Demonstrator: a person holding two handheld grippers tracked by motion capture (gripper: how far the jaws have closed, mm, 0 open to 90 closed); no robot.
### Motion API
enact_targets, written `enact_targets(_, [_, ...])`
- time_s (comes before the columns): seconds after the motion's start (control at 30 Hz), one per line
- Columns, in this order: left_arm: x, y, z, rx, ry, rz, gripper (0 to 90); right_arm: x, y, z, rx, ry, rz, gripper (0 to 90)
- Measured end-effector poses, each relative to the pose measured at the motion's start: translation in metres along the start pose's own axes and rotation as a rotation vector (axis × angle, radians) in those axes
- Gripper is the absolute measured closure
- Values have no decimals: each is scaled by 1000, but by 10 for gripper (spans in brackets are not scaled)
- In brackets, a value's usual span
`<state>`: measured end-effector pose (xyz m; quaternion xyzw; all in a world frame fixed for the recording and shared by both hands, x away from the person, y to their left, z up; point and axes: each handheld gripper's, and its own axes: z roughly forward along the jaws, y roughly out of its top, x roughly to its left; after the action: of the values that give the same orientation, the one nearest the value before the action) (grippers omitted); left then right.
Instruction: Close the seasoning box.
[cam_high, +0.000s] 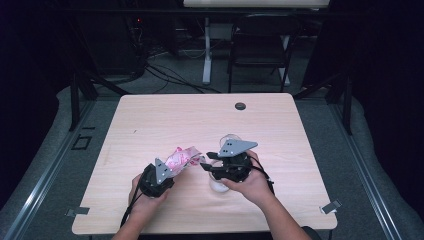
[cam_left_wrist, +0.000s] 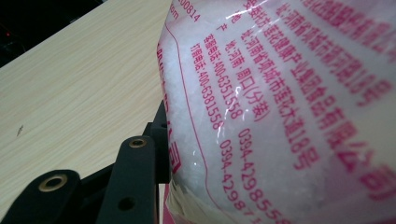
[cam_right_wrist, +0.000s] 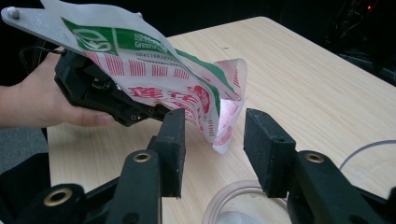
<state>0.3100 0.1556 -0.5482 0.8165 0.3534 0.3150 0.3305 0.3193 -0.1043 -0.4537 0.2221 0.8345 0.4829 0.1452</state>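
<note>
The table (cam_high: 165, 120) carries all the work near your edge. On it, beneath your right gripper (cam_right_wrist: 212, 140), stands a clear cup (cam_right_wrist: 233, 198) holding something white. Your left gripper (cam_high: 167, 175), just beside the cup, has its jaws clamped on a printed bag (cam_left_wrist: 289, 107) of white grains, the bag's open mouth (cam_right_wrist: 229, 116) tilted towards the cup. Your right gripper's jaws stand apart above the cup's rim, the bag's corner between them but untouched by either pad (cam_right_wrist: 261, 140)
</note>
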Motion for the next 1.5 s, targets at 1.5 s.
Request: enact_targets(1.5, [-12,37,7,-15,45,229,603,12,9,-10,-3,-25,-210,667])
